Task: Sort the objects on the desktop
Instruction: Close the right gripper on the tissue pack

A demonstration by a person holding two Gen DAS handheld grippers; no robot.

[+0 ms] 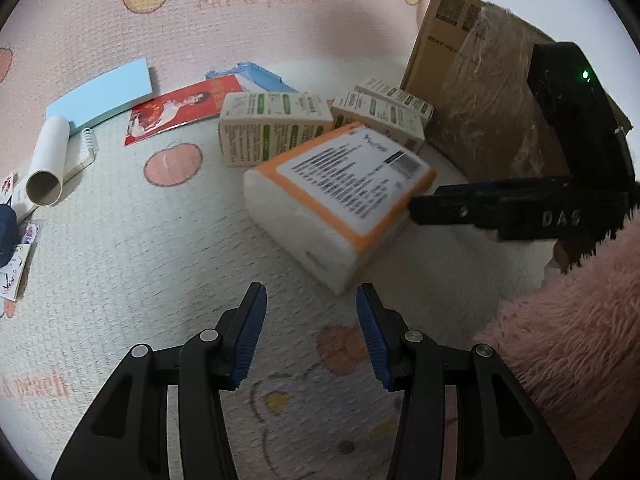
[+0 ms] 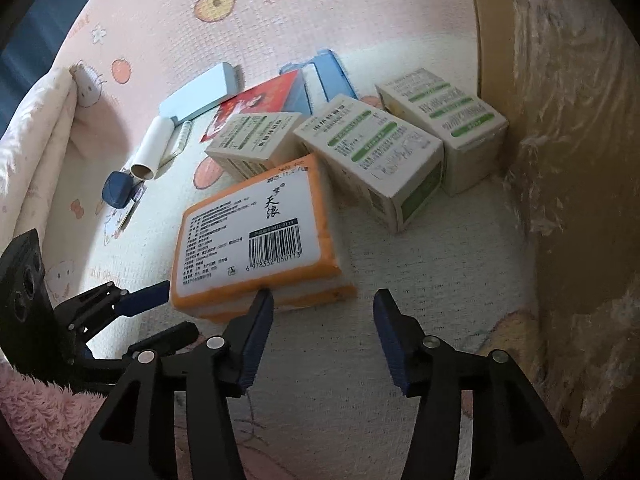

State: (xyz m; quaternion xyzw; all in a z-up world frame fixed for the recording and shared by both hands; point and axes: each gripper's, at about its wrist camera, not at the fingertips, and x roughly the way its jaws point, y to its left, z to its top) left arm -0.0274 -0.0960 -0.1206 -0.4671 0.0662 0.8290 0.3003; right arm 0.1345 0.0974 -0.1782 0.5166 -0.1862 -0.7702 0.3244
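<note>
Orange-wrapped tissue pack [image 2: 256, 240] lies on the mat [image 2: 360, 360] beside three green-labelled cartons [image 2: 372, 152], so the placing step seems finished. The right gripper [image 2: 324, 320] stands apart, empty, one finger at the pack's edge. The left gripper [image 1: 311, 316] is also apart and empty; next it needs another object, perhaps the cardboard tube [image 1: 48, 160].

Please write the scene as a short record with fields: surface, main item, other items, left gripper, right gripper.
surface: play mat with peach print
main item: orange tissue pack, lying flat, label up
other items: three white-green cartons; large cardboard box; paper tube; blue notepad; red booklet
left gripper: open, empty, near the pack
right gripper: open, empty, one finger beside the pack's edge
</note>
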